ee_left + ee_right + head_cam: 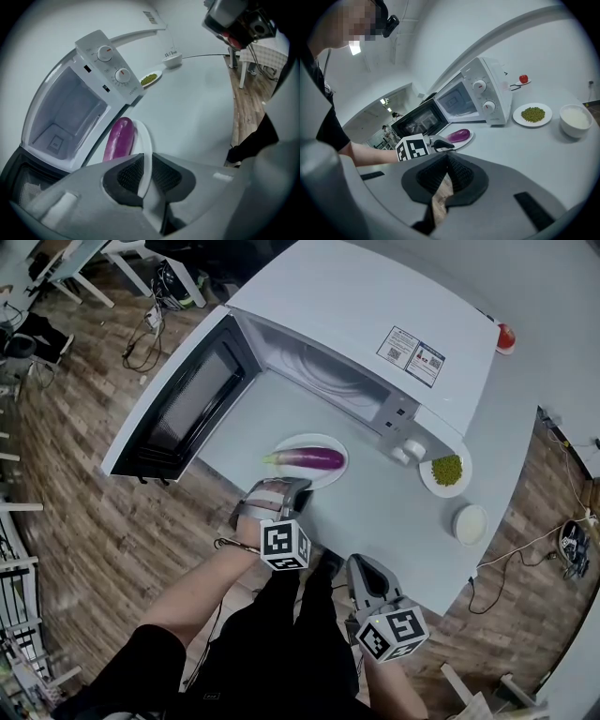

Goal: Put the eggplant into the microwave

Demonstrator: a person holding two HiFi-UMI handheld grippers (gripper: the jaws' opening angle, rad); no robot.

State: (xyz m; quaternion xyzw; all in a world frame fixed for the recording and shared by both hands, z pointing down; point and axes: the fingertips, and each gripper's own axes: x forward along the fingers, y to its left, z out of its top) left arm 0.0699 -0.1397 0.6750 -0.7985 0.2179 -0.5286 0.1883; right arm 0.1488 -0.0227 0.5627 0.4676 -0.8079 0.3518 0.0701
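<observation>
The eggplant (314, 458) lies lengthwise on a white plate (330, 442) on the bench (394, 521), just in front of the microwave's (375, 306) open mouth and outside the cavity. The left gripper (144, 159) has its jaws clamped on the rim of that plate, on the side farther from the microwave. The thin white edge runs straight up between the two dark pads, and the eggplant lies just beyond the jaw tips without touching them. The microwave door (178, 409) stands swung wide open to one side of the plate.

The right gripper (446, 161) hangs off the bench edge, well away from the microwave. Its jaws are drawn together with nothing between them, and only the wooden floor shows through the slit.

In front of the microwave's control panel sits a small plate of green bits (446, 470). A white bowl (470, 523) sits farther out from it, and I cannot make out what it holds.
</observation>
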